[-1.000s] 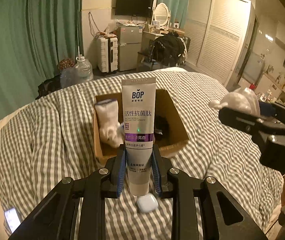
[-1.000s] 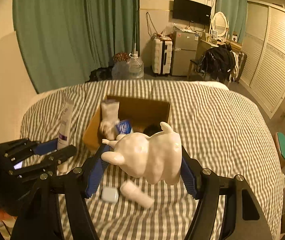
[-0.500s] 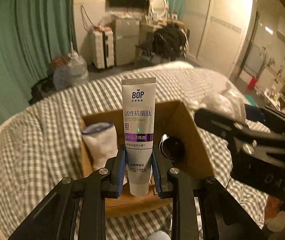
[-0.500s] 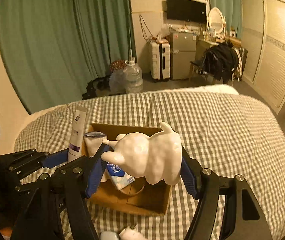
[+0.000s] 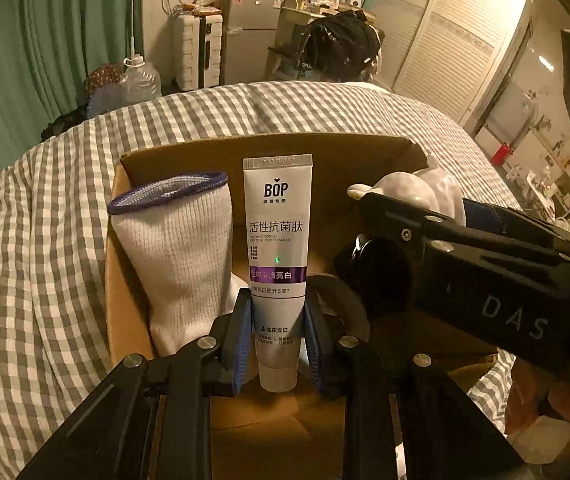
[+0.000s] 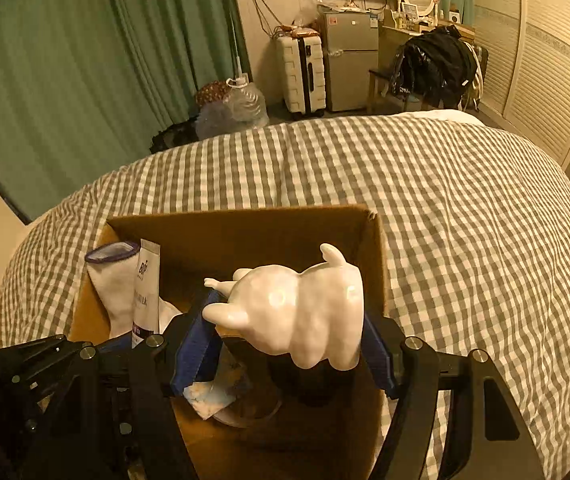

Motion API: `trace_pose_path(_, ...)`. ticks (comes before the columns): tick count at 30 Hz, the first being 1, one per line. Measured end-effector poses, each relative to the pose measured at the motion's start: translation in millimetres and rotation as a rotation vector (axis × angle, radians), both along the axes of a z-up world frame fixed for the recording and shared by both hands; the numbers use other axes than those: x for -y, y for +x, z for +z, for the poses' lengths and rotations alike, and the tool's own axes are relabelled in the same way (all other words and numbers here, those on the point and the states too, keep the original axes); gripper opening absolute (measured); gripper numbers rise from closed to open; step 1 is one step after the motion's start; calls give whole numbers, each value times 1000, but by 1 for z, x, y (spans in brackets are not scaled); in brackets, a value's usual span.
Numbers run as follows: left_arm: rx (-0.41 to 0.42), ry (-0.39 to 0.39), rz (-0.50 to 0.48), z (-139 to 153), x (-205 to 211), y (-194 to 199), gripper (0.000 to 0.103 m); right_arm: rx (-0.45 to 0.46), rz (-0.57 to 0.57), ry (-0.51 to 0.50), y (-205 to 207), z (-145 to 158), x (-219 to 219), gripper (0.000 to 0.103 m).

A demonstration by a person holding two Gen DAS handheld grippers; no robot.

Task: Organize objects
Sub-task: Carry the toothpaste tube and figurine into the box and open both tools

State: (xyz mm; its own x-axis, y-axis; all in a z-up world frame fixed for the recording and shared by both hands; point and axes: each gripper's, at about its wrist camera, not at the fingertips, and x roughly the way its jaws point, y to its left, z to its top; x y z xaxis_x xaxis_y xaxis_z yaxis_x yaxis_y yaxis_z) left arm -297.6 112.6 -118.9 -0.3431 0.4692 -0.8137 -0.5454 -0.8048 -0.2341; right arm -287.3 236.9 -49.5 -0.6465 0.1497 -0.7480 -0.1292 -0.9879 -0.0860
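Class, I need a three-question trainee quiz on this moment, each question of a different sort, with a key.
1. True or false: the left gripper is shut on the toothpaste.
2. The right gripper holds: A) sock B) figurine C) bottle.
3. Fill in: both grippers hang over the open ____.

Key:
1. True.
2. B, the white figurine; the sock stands in the box.
3. Box.
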Motion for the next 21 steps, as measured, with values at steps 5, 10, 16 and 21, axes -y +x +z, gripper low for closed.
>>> trace_pose_path(5, 20, 19, 2, -1, 4, 5, 25, -22, 9, -11, 3, 1, 1, 67)
trace_pose_path(10, 25, 10, 31, 10, 11, 12, 56, -50, -4, -59, 12, 14, 1, 81)
trace_pose_path(16, -37, 47, 133, 55, 32, 28, 86, -129, 52, -58, 41, 57, 6, 83)
trace_pose_path(21, -123, 27, 154, 102, 48, 58, 86, -203, 71, -39, 82, 103, 13, 84)
